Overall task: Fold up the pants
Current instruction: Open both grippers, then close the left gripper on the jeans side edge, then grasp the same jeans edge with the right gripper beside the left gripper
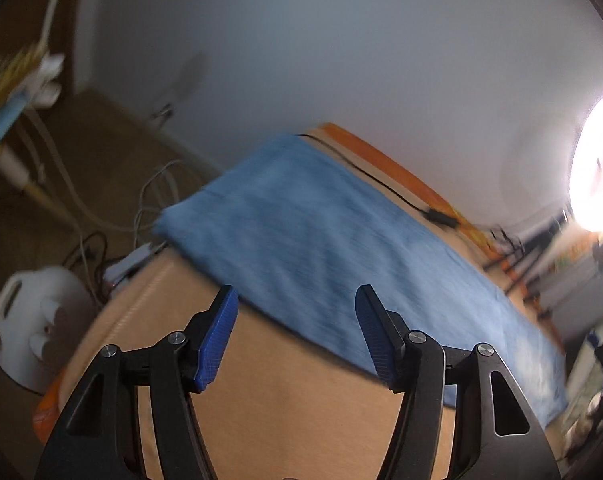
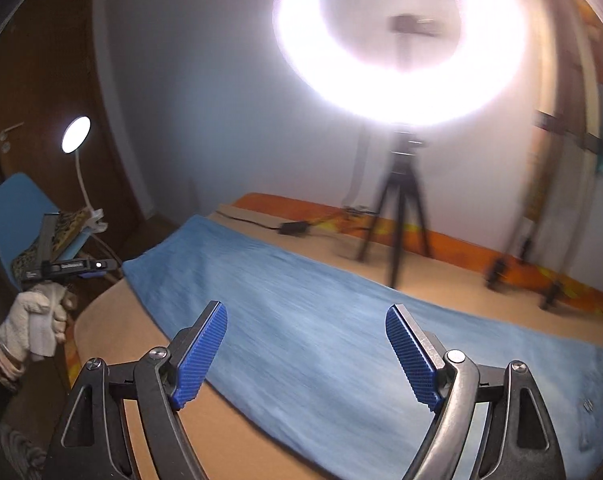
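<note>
Pants (image 1: 341, 248) lie as a long flat strip on the bed (image 1: 293, 412), further folds apparently remaining; left gripper (image 1: 295, 336) and right gripper (image 2: 305, 354) hover with fingers spread, empty.

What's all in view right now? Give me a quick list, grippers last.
blue denim pants: 1, blue, spread flat in a long strip across the tan surface, blurred
tan flat surface: 1, tan, under the pants
orange border strip: 1, orange with yellow, along the far edge by the wall
bright ring light: 1, white glow, on the tripod
black tripod: 1, black, standing beyond the pants
black cable with adapter: 1, black, lying behind the pants
small round lamp: 1, white, lit, at left by the door
brown door: 1, dark brown, far left
white jug: 1, white, on the floor at left
left gripper: 1, black with blue pads, open, empty
right gripper: 1, black with blue pads, open, empty
</note>
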The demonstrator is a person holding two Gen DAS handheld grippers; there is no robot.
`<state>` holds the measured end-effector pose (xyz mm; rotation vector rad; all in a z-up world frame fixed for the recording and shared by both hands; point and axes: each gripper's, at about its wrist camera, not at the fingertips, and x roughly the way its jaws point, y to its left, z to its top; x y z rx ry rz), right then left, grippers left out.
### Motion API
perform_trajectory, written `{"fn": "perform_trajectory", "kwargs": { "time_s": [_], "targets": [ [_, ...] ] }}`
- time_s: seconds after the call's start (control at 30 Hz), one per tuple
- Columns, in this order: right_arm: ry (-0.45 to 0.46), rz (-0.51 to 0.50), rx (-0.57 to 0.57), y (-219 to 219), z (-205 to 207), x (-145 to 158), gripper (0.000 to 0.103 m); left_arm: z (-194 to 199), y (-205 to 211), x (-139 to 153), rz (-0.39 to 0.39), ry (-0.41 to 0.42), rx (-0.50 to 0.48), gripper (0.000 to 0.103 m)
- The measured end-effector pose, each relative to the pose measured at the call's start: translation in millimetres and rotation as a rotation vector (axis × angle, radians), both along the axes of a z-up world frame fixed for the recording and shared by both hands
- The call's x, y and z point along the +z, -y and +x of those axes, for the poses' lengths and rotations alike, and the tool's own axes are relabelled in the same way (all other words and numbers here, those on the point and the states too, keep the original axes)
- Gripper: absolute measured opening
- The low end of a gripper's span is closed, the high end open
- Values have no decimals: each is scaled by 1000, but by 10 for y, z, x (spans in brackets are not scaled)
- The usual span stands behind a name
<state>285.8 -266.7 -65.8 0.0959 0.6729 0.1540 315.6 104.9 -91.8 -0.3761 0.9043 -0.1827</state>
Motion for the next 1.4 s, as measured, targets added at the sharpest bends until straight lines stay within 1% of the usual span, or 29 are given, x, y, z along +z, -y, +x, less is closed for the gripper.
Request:
{"fn": "perform_trajectory", "kwargs": {
  "time_s": [0.13,0.17,0.27,0.43,0.6,0.73,0.83,0.87,0.93,0.97,1.0,1.07,1.1,1.2,1.27,1.3,1.4],
  "targets": [
    [-30,5,80,-461,371,1,84,179,-304,-198,-86,-49,79,61],
    [-38,7,94,-550,435,-11,84,227,-401,-259,-124,-64,103,61],
    [-66,11,137,-858,669,-64,84,347,-614,-400,-199,-99,153,61],
    [-77,-19,208,-1335,917,-144,84,497,-752,-600,-228,-152,189,61],
    [-83,-30,256,-1585,1024,-184,84,598,-803,-737,-242,-180,199,61],
    [-88,-33,265,-1695,1098,-203,84,678,-798,-816,-265,-188,202,61],
    [-100,-22,264,-1725,1167,-214,84,683,-802,-845,-293,-168,226,61],
    [-103,-21,263,-1728,1194,-219,84,679,-815,-858,-312,-160,238,58],
    [-110,-22,262,-1749,1274,-231,84,677,-830,-864,-326,-135,252,57],
    [-113,-21,261,-1753,1310,-234,84,676,-822,-858,-327,-120,250,45],
    [-120,-16,262,-1775,1365,-237,84,673,-808,-846,-309,-104,247,31],
    [-132,0,264,-1828,1481,-247,84,663,-777,-810,-270,-66,241,19],
    [-139,8,266,-1866,1554,-250,84,650,-764,-788,-254,-41,240,17],
    [-165,23,274,-1991,1775,-276,84,615,-728,-708,-237,26,220,13],
    [-192,36,277,-2091,1958,-301,84,590,-684,-625,-213,71,204,12],
    [-200,38,276,-2121,2026,-310,84,576,-647,-576,-203,100,184,12],
    [-239,46,281,-2299,2322,-374,84,552,-537,-509,-206,145,120,11]
  ]
}}
